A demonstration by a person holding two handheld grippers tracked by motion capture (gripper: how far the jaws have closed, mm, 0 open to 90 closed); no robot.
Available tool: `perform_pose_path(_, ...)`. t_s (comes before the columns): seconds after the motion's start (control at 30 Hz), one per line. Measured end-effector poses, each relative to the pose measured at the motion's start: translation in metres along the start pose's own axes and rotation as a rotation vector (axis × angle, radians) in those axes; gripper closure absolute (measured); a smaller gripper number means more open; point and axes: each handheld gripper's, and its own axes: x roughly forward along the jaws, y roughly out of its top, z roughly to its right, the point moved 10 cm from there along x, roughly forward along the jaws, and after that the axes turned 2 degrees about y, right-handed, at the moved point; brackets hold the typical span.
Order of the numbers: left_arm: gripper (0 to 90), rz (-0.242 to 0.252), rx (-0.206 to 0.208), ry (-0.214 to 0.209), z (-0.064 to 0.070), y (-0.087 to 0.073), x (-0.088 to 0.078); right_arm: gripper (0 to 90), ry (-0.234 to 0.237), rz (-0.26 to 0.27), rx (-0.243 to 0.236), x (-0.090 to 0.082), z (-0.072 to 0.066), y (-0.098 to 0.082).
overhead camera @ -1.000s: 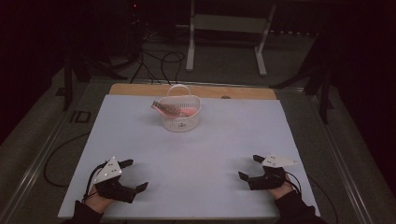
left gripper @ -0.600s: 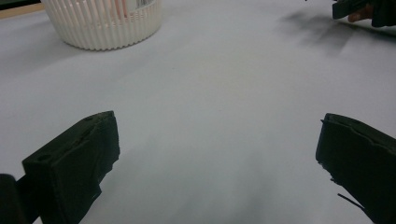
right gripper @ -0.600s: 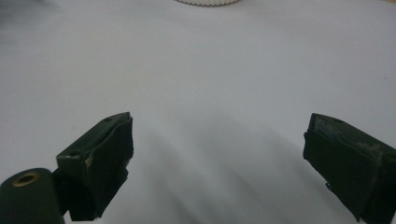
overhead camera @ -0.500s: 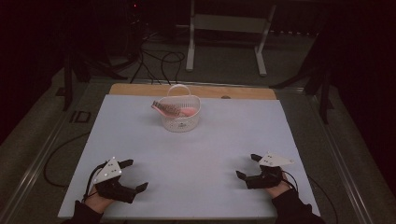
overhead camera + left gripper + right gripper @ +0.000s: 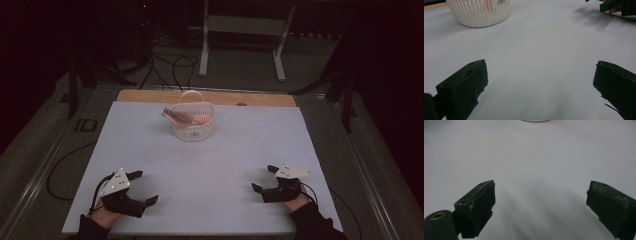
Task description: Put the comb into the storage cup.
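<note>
Across the frame from above: counter (image 5: 210, 165), covered by a pale sheet, a wooden strip showing along its far edge.

Basket (image 5: 193, 122): white, slatted, with a hoop handle, standing upright on the far half of the counter, left of centre, well apart from both tongs. Its ribbed wall also appears at the top left of the left gripper view (image 5: 477, 13).

Brush (image 5: 176, 117): pinkish, lying in the basket, one end sticking out over the left rim. A pink item lies beside it inside; what it is cannot be told.

Left tongs (image 5: 141, 187): held low near the near left corner, jaws spread wide, nothing between them (image 5: 540, 82).

Right tongs (image 5: 265, 178): held low near the near right corner, jaws likewise spread wide and bare (image 5: 540, 202), pointing left toward the counter's middle.
</note>
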Motion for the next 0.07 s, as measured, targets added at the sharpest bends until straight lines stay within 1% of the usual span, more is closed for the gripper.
perform_pose_path(0.07, 0.1, 0.0, 0.001, -0.001, -0.0001, 0.0, 0.0, 8.2, 0.003, 0.001, 0.0, -0.0001, -0.0006, 0.0002)
